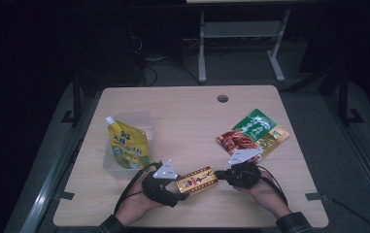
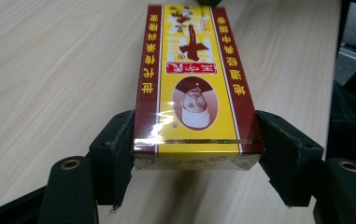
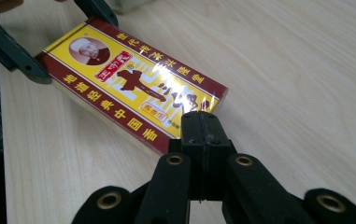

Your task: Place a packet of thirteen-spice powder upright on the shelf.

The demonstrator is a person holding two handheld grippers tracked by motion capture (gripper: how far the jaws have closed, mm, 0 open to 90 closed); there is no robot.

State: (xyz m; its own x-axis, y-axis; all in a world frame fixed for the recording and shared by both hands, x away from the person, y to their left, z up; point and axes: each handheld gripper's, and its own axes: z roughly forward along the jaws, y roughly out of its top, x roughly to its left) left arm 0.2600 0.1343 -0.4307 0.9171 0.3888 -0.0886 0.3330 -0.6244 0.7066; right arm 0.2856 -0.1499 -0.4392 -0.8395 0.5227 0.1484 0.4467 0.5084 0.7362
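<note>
A flat red and yellow box (image 1: 198, 180) (image 2: 194, 93) (image 3: 133, 88) wrapped in clear film is held near the table's front edge, between my two hands. My left gripper (image 1: 182, 187) (image 2: 194, 140) is shut on it, the pads pressing both long sides at one end. One of its fingers (image 3: 17, 58) shows at the far end of the box in the right gripper view. My right gripper (image 1: 220, 175) (image 3: 202, 122) is shut, jaws pressed together, tips right at the box's other end. Whether they pinch the film there I cannot tell.
A clear plastic bin (image 1: 124, 116) at the left holds a yellow spouted pouch (image 1: 128, 144). Green and orange-red food packets (image 1: 254, 132) lie overlapped at the right. A cable hole (image 1: 222, 98) sits near the table's far edge. Bare wood lies in the table's middle.
</note>
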